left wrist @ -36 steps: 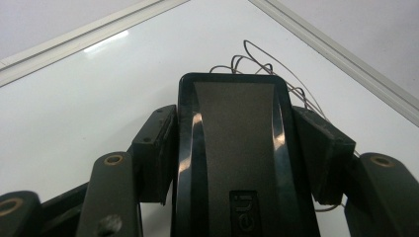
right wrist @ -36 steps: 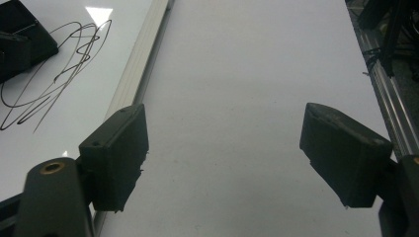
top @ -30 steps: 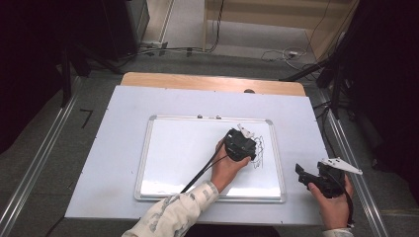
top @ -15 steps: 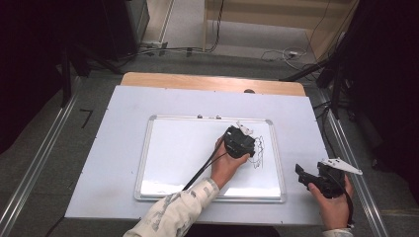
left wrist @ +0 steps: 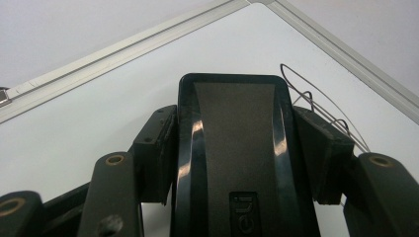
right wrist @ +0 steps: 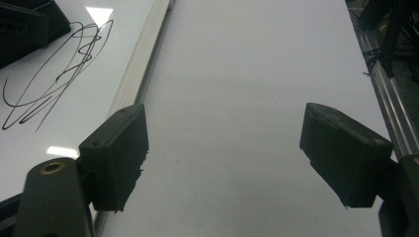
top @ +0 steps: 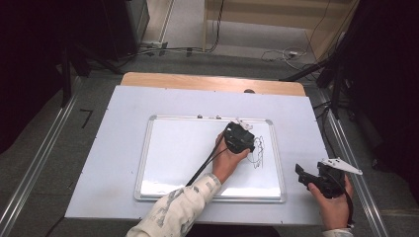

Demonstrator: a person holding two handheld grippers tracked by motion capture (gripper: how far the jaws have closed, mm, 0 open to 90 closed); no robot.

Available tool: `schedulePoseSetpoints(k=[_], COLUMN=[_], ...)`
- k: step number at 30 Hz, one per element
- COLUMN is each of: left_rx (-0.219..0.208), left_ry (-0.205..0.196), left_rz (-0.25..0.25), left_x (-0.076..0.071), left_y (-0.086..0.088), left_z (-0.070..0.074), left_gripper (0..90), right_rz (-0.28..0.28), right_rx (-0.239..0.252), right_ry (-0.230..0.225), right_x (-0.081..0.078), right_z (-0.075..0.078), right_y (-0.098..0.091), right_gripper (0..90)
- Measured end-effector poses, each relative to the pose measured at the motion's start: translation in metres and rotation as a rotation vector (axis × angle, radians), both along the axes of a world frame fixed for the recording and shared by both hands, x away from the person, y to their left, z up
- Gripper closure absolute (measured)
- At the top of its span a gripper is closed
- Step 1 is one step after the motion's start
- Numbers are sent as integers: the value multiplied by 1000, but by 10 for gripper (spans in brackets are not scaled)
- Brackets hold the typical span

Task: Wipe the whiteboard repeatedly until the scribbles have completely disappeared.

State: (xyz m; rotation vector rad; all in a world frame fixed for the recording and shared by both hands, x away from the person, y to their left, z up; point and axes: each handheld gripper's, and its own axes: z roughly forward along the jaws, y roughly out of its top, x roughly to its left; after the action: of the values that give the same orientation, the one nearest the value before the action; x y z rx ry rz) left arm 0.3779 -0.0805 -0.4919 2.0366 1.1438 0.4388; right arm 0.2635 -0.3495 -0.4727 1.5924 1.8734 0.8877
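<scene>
Clamping a black eraser (left wrist: 232, 148), the left gripper (top: 239, 138) presses it onto the whiteboard (top: 178, 153).

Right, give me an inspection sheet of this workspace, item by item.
Surface: pale table top, wooden strip along its far edge.
Job's things: whiteboard lying flat, black scribble near its right edge; black whiteboard eraser.
Clutter: nothing seen.
Grippers: left gripper over the board, fingers shut on the eraser; right gripper off the board at the right, fingers open, nothing between them.
Cables: black cable trails from the left gripper across the board.
Surroundings: floor cables, metal rails either side.
</scene>
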Motion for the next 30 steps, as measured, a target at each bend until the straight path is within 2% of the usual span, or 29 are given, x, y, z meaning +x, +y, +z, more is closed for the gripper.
schedulePoseSetpoints(k=[7,30], left_rx=[2,17], left_ry=[-4,0], left_rz=[2,-47], left_x=[-1,-20], left_y=[-3,-25], left_z=[0,0], left_gripper=[403,402], right_rz=[2,4], right_rx=[-3,-6], right_ry=[2,2], right_x=[1,1], right_z=[0,-1], right_y=[1,1], right_gripper=[176,176])
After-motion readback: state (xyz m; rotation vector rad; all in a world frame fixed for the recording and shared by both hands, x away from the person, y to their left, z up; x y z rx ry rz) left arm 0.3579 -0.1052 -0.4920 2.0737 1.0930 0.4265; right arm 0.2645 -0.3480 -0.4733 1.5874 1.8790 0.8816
